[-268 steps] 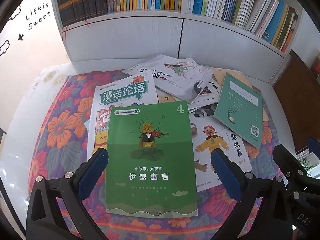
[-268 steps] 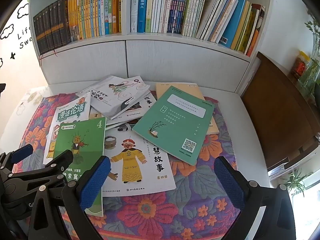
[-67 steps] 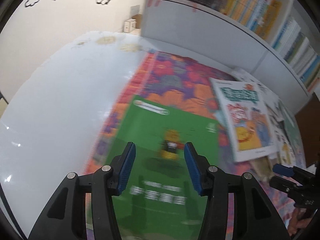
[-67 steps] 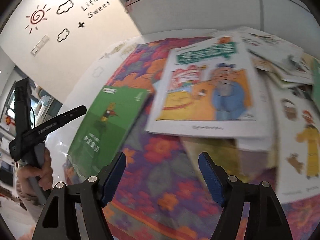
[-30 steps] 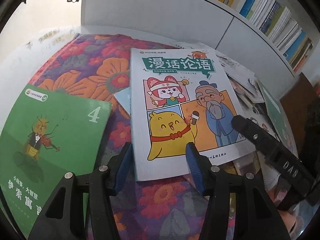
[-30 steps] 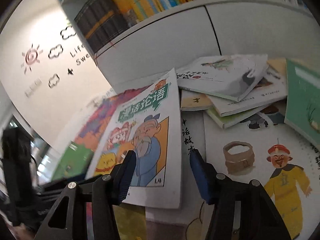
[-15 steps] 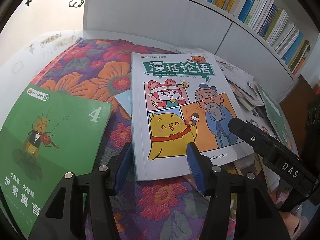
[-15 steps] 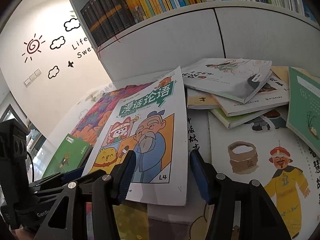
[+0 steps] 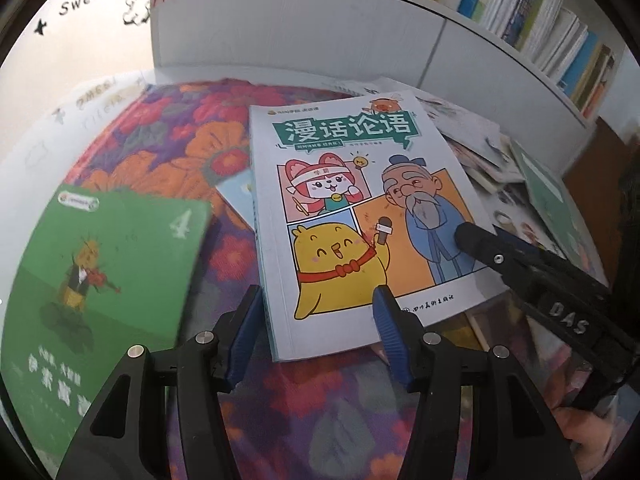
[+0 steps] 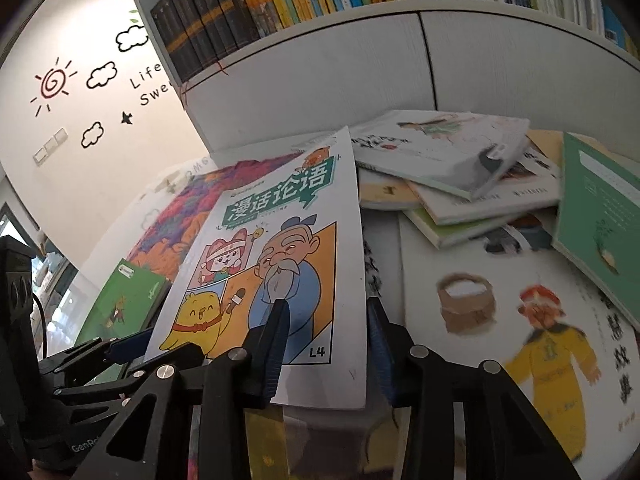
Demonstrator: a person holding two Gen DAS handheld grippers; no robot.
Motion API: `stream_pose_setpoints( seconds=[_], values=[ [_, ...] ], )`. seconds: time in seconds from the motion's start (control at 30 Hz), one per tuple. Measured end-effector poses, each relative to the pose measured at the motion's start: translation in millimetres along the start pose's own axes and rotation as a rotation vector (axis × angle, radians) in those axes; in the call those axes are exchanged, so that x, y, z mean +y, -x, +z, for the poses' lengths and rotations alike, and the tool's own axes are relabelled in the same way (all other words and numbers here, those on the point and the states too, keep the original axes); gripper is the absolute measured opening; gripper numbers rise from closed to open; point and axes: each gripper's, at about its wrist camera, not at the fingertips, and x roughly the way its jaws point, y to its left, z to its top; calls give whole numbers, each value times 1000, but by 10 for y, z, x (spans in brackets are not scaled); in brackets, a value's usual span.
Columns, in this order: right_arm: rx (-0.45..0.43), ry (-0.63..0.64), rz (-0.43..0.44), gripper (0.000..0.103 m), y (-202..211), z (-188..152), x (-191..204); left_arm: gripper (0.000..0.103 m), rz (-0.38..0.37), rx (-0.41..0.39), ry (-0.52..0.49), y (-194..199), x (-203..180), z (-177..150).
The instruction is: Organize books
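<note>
Right gripper (image 10: 326, 330) fingers closing over the glossy comic book (image 9: 360, 208) corner, not clearly pinching. Left gripper (image 9: 316, 322) fingers apart, straddling its near edge. Flat green paperback (image 9: 100, 280) lies beside on floral cloth (image 9: 168, 148).

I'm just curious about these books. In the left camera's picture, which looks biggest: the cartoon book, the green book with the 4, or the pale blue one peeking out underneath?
1. Cartoon book and green book: about alike; the green one is nearer and cut off, so unsure.
2. Pale blue book: smallest, mostly hidden.

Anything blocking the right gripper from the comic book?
Nothing visible. The right gripper is closing on the comic book's near right corner, one finger over the cover, one beside the edge; the left gripper is clear.
</note>
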Motion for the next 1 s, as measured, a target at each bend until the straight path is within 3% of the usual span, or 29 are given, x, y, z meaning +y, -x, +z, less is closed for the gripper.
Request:
stream_pose_setpoints(
  seconds=[0.1,0.27,0.43,0.53,0.7,0.87,1.0],
  values=[
    [25,37,-32,39,100,-106,57,52,3,14,-31,102,-49,-153],
    [92,-13,20,39,404,-405,35,51,-22,68,-52,353,-108,-538],
    [210,-10,41,39,794,-926,54,51,-54,107,-101,713,-237,-1077],
    [272,16,92,39,1131,-1282,5,51,-111,156,-143,908,-346,-1383],
    [355,-89,241,35,1211,-1371,-320,46,-130,166,-111,853,-307,-1328],
    [365,-94,282,35,923,-1087,-399,34,-184,180,-18,745,-104,-1142],
    [352,-140,324,30,670,-874,-452,30,-247,174,51,624,52,-1019]
  ],
)
